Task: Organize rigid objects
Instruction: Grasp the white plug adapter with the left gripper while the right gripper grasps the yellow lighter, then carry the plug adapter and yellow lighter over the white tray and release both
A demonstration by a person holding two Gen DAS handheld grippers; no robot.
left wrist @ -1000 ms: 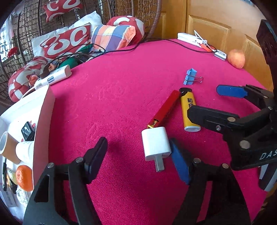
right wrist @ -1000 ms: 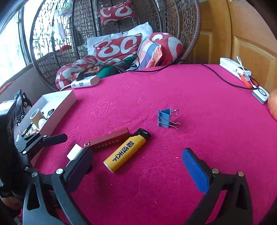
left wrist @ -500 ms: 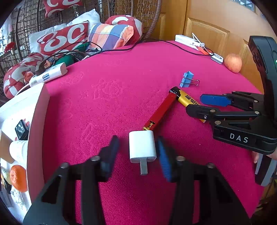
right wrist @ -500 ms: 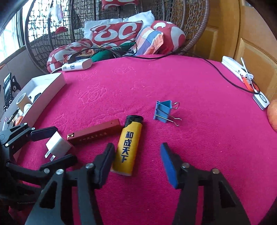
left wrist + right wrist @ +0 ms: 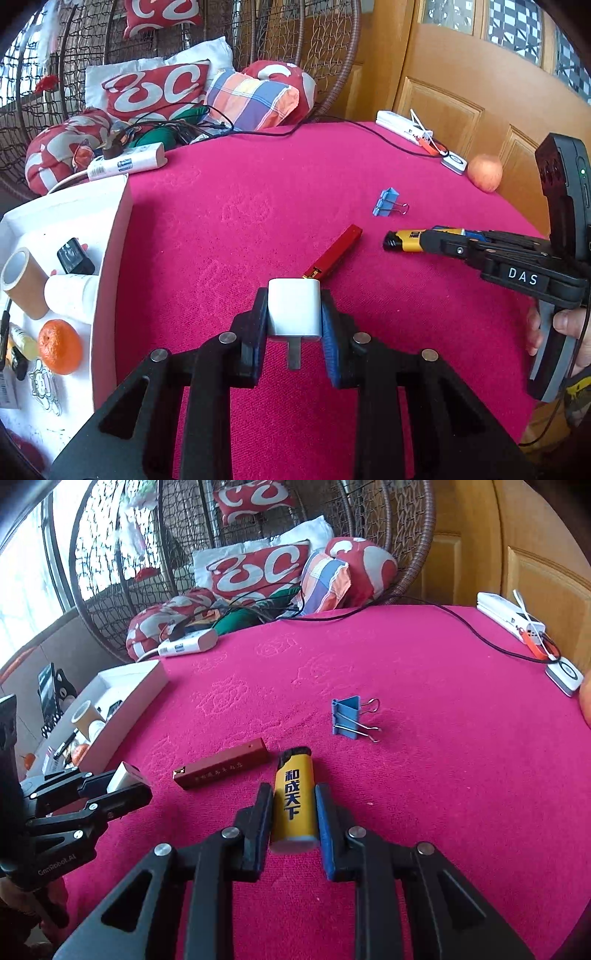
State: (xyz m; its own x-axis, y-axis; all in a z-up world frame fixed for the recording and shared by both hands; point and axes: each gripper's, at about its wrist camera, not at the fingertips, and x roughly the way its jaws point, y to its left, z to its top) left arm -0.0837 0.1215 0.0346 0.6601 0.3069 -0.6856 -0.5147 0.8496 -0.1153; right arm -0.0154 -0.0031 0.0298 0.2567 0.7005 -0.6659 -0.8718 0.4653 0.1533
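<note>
Grips are set on both sides: my left gripper [image 5: 294, 317] has its pads pressed against the flanks of the white charger plug [image 5: 293, 310], prong pointing back toward me at six o'clock, and my right gripper [image 5: 290, 812] is clamped on the yellow lighter [image 5: 294, 797], black cap facing twelve. Both items look to be resting on the pink tablecloth [image 5: 258, 192], not yet lifted. The white box [image 5: 110, 258] sits at nine o'clock from my left claw, already holding a tape roll, a cup and an orange, so I judge that is where these go. The red stick [image 5: 334, 253] lies at one o'clock, its gold end just beside the plug's far edge; if I drag the plug instead of lifting straight up, I could nudge that stick askew. The plug is smooth and only its rear half is pinched, so a quick swing toward the box may let it pivot or slip. The lighter is round and glossy and could roll out between the pads. The blue binder clip [image 5: 349, 716] waits at one o'clock from my right claw, well apart.
</note>
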